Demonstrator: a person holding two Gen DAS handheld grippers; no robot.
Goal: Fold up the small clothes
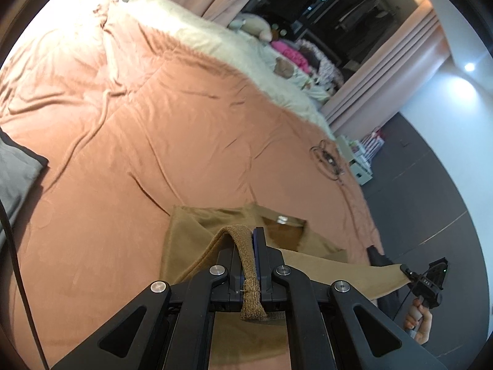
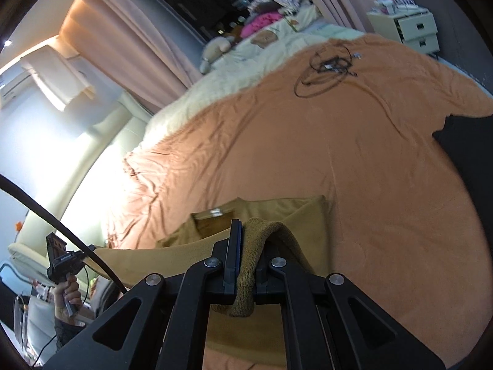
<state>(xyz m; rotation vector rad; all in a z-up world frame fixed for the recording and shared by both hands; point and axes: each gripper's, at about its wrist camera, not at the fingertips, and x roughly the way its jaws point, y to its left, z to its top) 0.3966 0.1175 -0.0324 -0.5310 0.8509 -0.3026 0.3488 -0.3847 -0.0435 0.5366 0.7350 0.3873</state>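
A tan knit garment [image 1: 197,234] lies on the near part of a bed covered by a salmon-pink blanket [image 1: 154,129], its neckline and label facing the far side. The left gripper [image 1: 251,246] is clamped tight on the ribbed hem at one corner, and the right gripper [image 2: 246,246] is clamped on the ribbed hem at the other corner, so the fabric stretches taut between them above the rest of the garment. A coiled dark cable [image 2: 326,71] rests on the blanket's far right, well apart from the garment.
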